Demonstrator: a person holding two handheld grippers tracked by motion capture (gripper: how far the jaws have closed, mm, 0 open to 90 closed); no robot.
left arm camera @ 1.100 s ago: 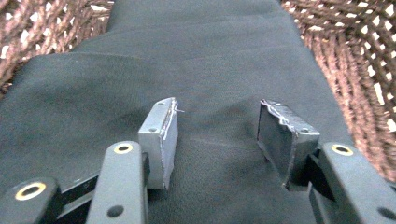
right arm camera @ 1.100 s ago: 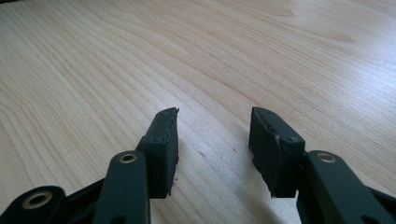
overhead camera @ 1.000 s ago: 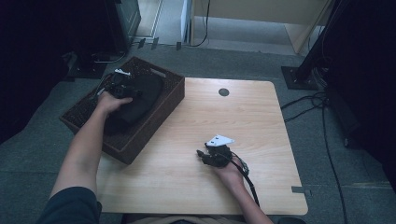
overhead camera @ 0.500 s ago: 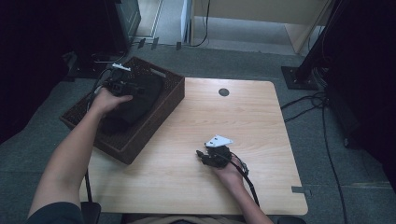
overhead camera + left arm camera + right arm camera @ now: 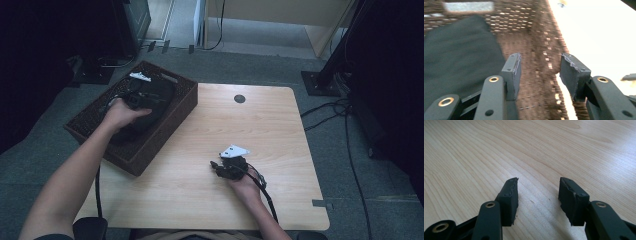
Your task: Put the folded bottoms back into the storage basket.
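A dark, soft black cloth (image 5: 459, 55) lies crumpled in the brown woven basket (image 5: 536, 32), just left of the left gripper's (image 5: 539, 72) fingers (image 5: 511, 72) and apart from them. The basket's wicker wall runs between the two pads, untouched.

Brown woven wicker basket (image 5: 165, 131), matt black cloth (image 5: 459, 60), smooth pale wood table (image 5: 260, 125)

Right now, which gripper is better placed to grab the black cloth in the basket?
Left. The left gripper is over the wicker basket, jaws apart and empty, with the black cloth just beside them. The right gripper rests open on the bare table, away from the basket.
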